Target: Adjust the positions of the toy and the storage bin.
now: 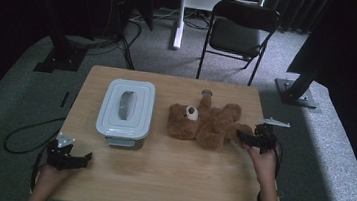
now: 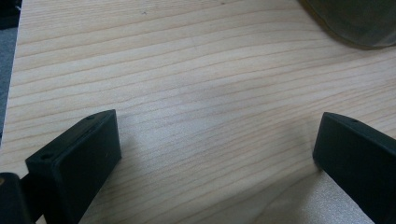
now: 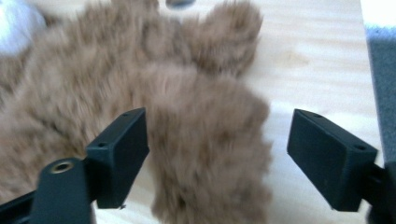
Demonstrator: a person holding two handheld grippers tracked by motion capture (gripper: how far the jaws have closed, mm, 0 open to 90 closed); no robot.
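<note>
No lettering, label, brand mark, number or sign can be read anywhere. The grey lidded box (image 1: 125, 109), the brown teddy bear (image 1: 207, 122) and the wooden surface (image 1: 158, 179) bear no print that can be made out, and the black jaws carry only plain screw holes.

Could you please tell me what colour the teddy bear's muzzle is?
White, on a brown teddy bear; the high view shows it best.
</note>
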